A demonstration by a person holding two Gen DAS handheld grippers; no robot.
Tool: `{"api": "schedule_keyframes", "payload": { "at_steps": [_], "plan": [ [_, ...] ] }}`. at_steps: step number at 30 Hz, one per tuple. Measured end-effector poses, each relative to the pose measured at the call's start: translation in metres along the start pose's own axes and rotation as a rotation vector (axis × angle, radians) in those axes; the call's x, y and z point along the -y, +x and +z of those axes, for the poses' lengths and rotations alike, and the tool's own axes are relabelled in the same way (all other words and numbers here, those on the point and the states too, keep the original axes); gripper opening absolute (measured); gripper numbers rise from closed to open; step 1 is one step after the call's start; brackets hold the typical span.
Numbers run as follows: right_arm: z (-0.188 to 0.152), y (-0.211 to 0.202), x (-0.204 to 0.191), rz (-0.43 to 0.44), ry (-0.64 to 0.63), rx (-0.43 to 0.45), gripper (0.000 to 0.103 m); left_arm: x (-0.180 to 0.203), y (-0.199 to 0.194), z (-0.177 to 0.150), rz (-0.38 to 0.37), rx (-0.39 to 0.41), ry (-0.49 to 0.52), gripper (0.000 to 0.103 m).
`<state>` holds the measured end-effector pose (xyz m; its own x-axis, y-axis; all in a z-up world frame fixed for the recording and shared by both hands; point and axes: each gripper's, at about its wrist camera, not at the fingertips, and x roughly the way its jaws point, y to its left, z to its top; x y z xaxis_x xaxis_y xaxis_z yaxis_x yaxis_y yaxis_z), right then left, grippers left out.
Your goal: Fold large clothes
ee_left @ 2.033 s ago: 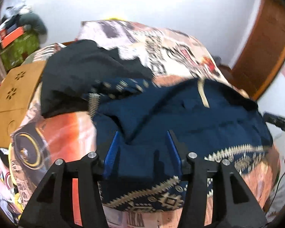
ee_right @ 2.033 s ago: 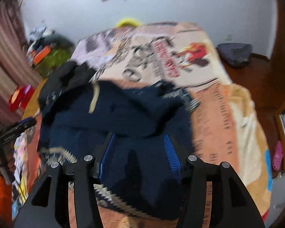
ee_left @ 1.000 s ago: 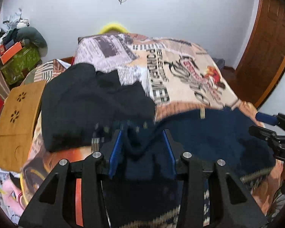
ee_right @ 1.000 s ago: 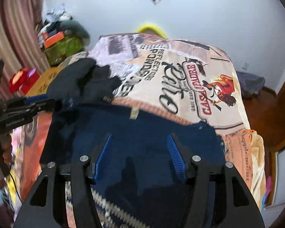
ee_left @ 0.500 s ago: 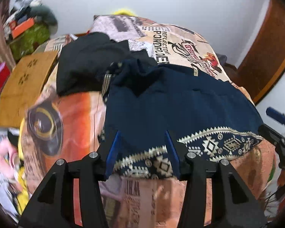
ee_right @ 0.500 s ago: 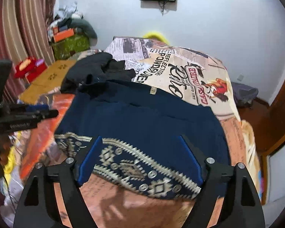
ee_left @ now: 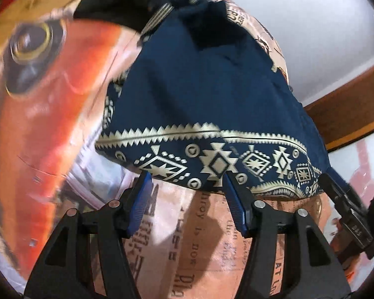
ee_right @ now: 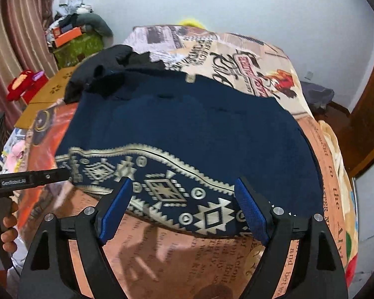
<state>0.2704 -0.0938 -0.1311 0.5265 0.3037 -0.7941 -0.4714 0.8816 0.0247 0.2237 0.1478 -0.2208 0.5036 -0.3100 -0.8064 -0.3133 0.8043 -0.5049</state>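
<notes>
I had both tools wide open and holding nothing: the left tool and the right tool sat near the patterned hem of the dark blue garment. It lay spread on the bed. The soft cloth could bunch up if I grabbed only one layer.
</notes>
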Motion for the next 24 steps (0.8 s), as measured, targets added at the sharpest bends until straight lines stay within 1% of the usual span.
{"api": "schedule_keyframes", "payload": {
  "at_steps": [2,6,9,11,12,14,17,19,20,23,24],
  "plan": [
    [0.000,0.006,0.006,-0.014,0.008,-0.001,0.081,-0.012,0.009,0.000,-0.053,-0.012,-0.051,0.058],
    [0.003,0.018,0.020,-0.012,0.037,-0.014,0.081,-0.029,0.014,0.007,-0.121,0.045,-0.123,0.058],
    [0.003,0.030,0.029,-0.005,0.064,-0.034,0.081,-0.044,0.017,0.011,-0.187,0.074,-0.220,0.058],
    [0.000,0.035,0.034,0.017,0.093,-0.039,0.081,-0.055,0.019,0.011,-0.234,0.106,-0.285,0.060],
    [-0.001,0.036,0.035,0.030,0.107,-0.038,0.082,-0.058,0.020,0.012,-0.251,0.112,-0.302,0.060],
    [-0.002,0.038,0.039,0.053,0.127,-0.034,0.083,-0.060,0.024,0.017,-0.273,0.117,-0.303,0.063],
    [-0.003,0.040,0.042,0.079,0.148,-0.039,0.084,-0.054,0.031,0.031,-0.273,0.126,-0.301,0.069],
    [-0.004,0.040,0.042,0.093,0.158,-0.043,0.085,-0.045,0.038,0.043,-0.242,0.142,-0.291,0.074],
    [-0.003,0.042,0.043,0.097,0.159,-0.044,0.085,-0.043,0.041,0.046,-0.224,0.153,-0.287,0.074],
    [-0.003,0.044,0.043,0.097,0.154,-0.047,0.086,-0.028,0.051,0.059,-0.101,0.216,-0.258,0.074],
    [-0.003,0.045,0.043,0.096,0.154,-0.049,0.086,-0.023,0.054,0.063,-0.062,0.237,-0.249,0.070]
  ]
}}
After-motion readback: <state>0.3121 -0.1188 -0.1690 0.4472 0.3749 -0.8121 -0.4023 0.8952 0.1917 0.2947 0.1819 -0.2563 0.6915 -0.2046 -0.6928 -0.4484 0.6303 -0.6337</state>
